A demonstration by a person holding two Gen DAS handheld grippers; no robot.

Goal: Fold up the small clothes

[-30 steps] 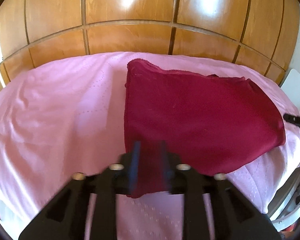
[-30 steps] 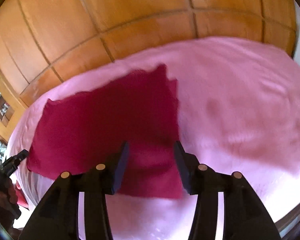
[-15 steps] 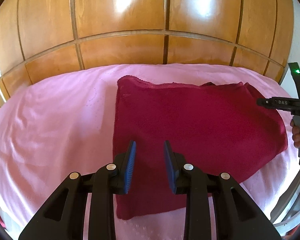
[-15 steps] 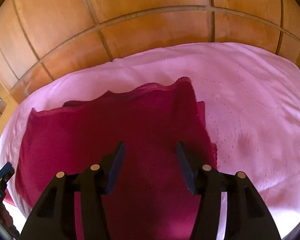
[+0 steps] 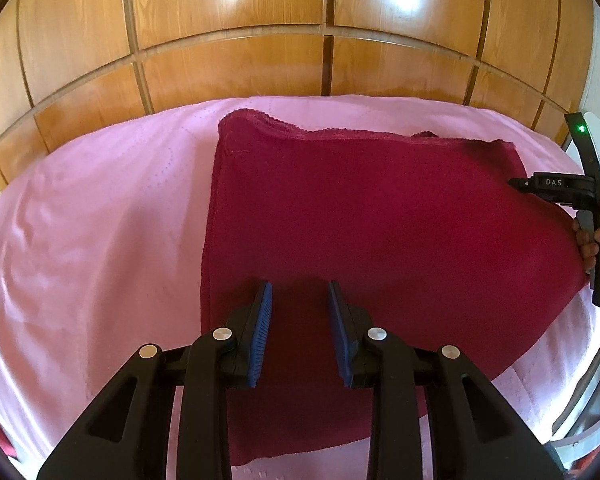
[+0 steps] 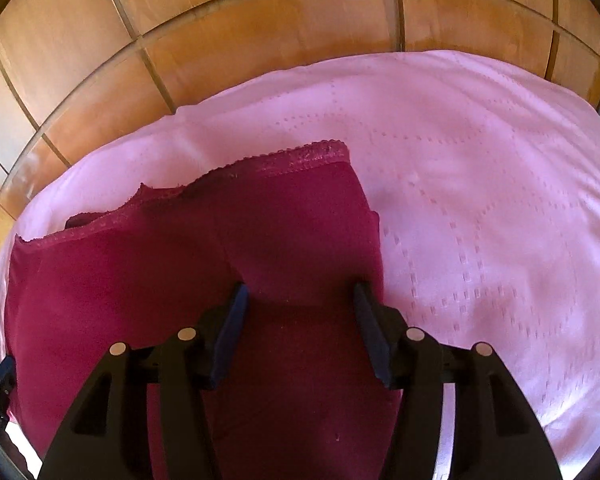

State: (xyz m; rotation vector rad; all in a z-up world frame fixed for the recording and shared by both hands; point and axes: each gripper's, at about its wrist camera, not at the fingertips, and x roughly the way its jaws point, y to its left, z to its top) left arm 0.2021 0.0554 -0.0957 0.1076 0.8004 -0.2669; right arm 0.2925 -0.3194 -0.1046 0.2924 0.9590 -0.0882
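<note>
spreading across most of both views, the pink bedspread [image 5: 80, 240] carries a dark red garment [image 5: 380, 232], lying flat with its lace-edged hem toward the wooden panelled wall [image 5: 228, 60]. the right gripper [image 6: 300, 300] hangs over the cloth, jaws apart and empty. the left gripper [image 5: 299, 294] hovers likewise, parted, gripping nothing.

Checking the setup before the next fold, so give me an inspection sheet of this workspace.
Surface: pink bedspread, lightly wrinkled.
Job's things: dark red garment lying flat, lace-trimmed edge toward the far side.
Clutter: nothing seen.
Grippers: left gripper open above the garment's near part; right gripper open above the garment, nothing between the jaws.
Cables: nothing seen.
Surroundings: wooden panelled wall behind the bed.
</note>
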